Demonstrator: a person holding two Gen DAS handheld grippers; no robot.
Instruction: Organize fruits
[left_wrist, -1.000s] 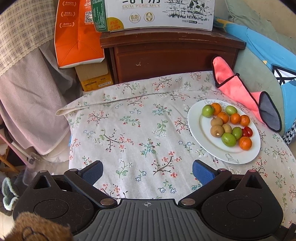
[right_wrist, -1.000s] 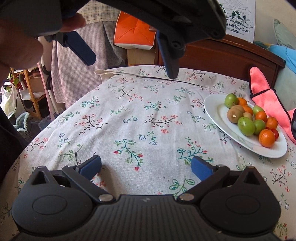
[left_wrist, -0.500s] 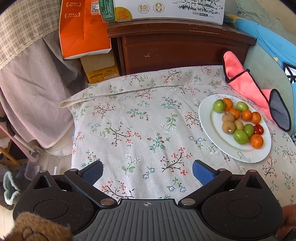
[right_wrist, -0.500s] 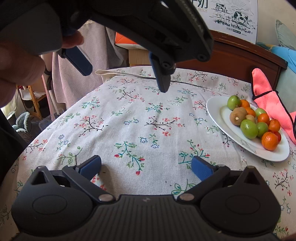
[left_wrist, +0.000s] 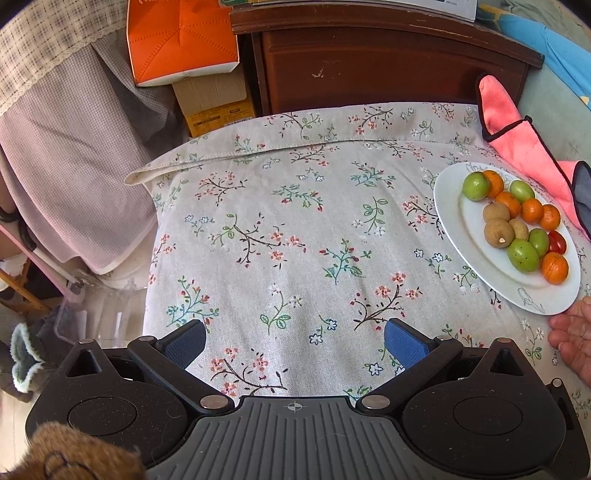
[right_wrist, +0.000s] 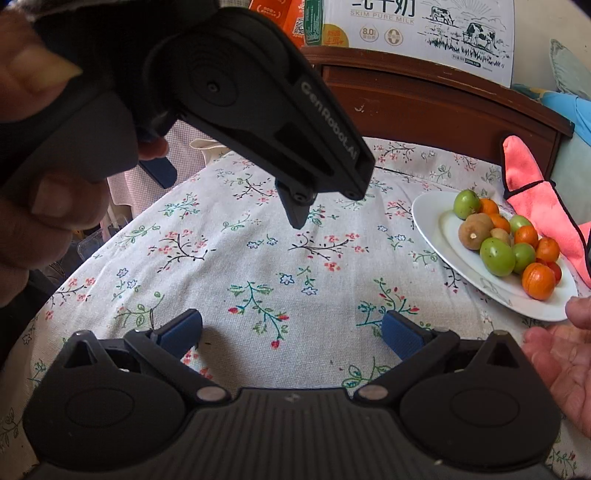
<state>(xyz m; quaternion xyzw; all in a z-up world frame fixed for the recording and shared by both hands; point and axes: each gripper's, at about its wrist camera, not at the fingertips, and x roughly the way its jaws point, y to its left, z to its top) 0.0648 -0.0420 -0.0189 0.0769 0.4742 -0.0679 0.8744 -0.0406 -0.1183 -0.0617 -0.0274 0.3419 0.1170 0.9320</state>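
At the bottom of the left wrist view the left gripper (left_wrist: 293, 341) is spread wide with nothing in it, over the flowery cloth (left_wrist: 280, 221); the right gripper (right_wrist: 290, 334) is wide and bare too; a hand (right_wrist: 565, 365) shows at the lower right edge; further off, at the right, the white plate (left_wrist: 465, 236) holds green, orange, brown and red fruits (left_wrist: 522, 254); a pink cloth (left_wrist: 517, 136) lies behind it, and a dark wooden cabinet (left_wrist: 369, 62) stands at the top.

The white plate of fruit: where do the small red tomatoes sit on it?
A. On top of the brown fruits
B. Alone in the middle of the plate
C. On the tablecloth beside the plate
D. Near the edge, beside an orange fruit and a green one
D: the red tomatoes lie toward the white plate edge, next to an orange fruit and a green fruit.
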